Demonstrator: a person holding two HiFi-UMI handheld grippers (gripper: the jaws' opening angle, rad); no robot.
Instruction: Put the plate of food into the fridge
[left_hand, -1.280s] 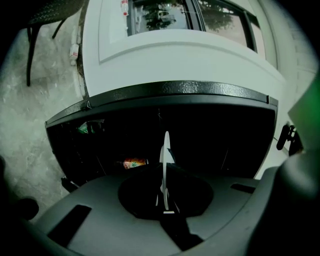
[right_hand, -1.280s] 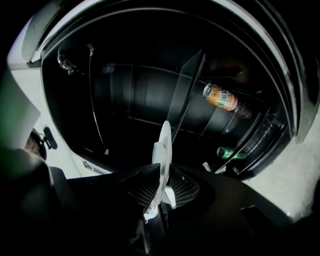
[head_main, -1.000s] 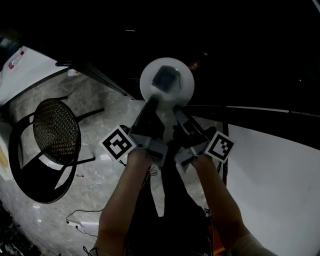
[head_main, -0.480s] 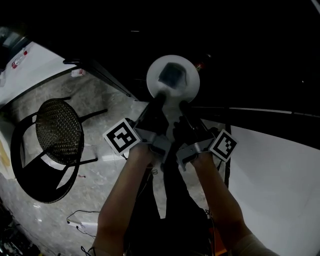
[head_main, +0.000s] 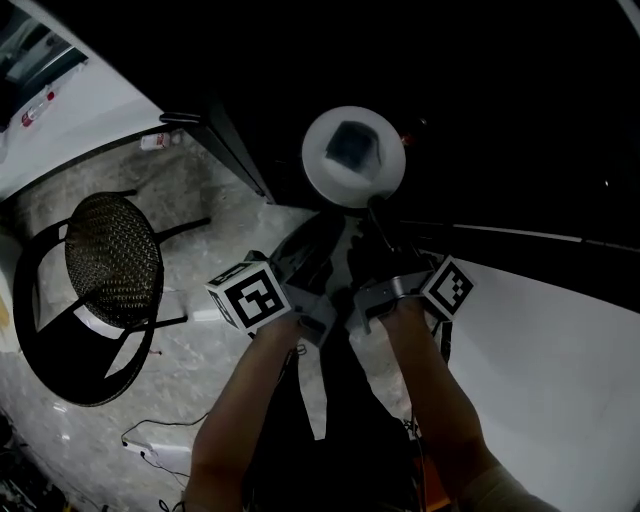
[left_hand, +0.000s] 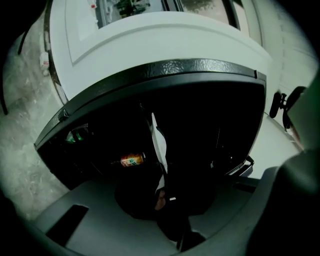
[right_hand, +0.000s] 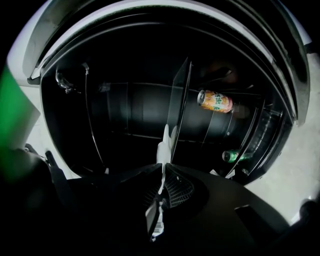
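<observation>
The right gripper (head_main: 376, 207) is holding the white plate (head_main: 335, 182), bearing dark food (head_main: 352, 147), by its near rim. The left gripper (head_main: 333, 220) is just opening its jaws around that rim; a mesh chair (head_main: 110, 260) is standing at left.

The head view looks steeply down; both gripper views (close, level) face the dark open fridge (right_hand: 130, 105), sharing the round white plate (head_main: 354, 157).

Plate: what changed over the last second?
Plate moved up and right in the head view, deeper into the fridge. Left tongs have just been opening and no longer press its rim. Right tongs still clamp the rim. Food still on the plate, chair as before.
</observation>
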